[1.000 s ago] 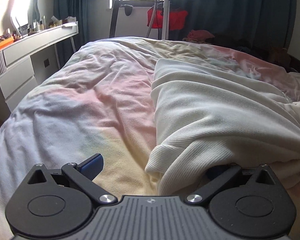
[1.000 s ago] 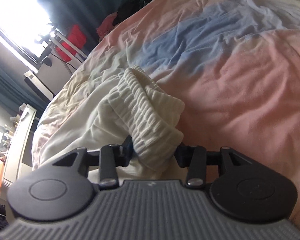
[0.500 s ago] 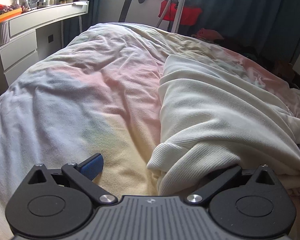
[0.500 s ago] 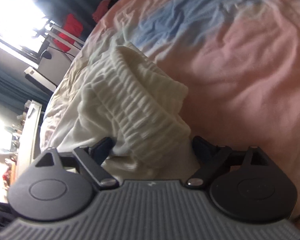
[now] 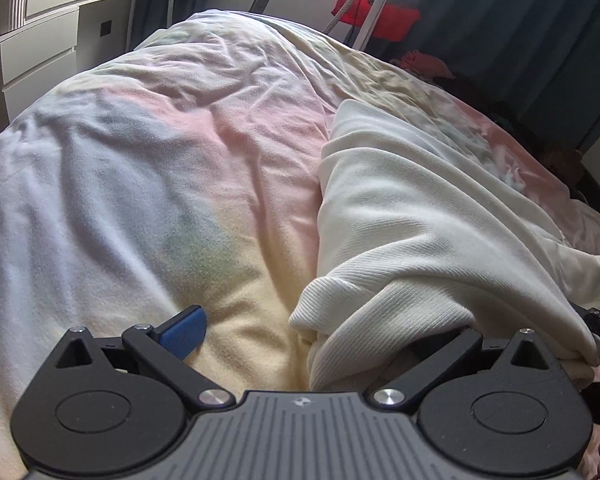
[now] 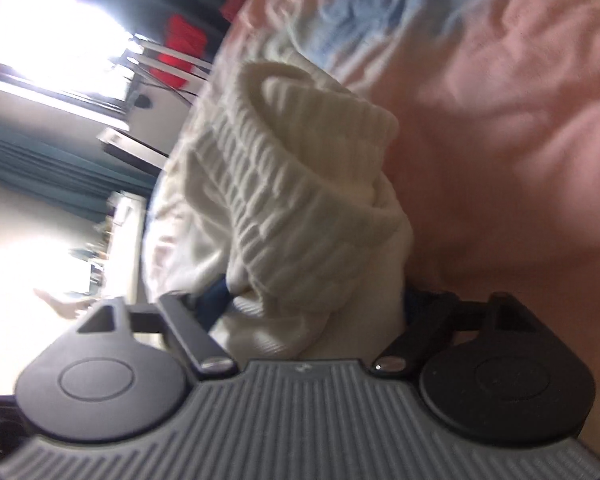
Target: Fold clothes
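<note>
The cream sweater on the bed is soft and limp, best held at its ribbed hem. The left tongs stand spread; the right tongs, just closing, have the hem between them, but whether they pinch it cannot be told.

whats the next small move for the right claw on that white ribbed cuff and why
Probably close the right claw fully on the ribbed cuff. Its jaws have just been closing, with the bunched cuff between them, though firm pad contact isn't clear. The left claw stands wide open beside the white garment.

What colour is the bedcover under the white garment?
Pastel patches of pink, blue and yellow; clearest in the left wrist view.
</note>
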The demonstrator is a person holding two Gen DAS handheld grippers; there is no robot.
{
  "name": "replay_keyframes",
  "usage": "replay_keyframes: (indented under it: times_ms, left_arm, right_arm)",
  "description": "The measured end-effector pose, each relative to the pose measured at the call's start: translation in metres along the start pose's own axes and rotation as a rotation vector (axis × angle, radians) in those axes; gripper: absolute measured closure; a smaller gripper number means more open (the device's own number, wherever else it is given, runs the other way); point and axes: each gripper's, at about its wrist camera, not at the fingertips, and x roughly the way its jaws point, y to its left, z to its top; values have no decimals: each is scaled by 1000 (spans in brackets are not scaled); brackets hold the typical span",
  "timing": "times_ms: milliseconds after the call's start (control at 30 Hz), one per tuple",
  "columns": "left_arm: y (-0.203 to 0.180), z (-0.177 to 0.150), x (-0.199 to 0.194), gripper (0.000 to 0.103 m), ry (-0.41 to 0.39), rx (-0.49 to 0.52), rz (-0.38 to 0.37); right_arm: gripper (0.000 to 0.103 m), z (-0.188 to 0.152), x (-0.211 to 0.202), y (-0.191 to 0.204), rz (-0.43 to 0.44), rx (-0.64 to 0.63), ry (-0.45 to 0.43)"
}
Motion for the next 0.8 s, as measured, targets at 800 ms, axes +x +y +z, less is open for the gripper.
replay_keyframes:
  times_ms: [800]
  left_arm:
    - [40,35,35,13,156,-305,-568]
  right_arm:
    - [61,-1,-17,7,-40,-58,-99]
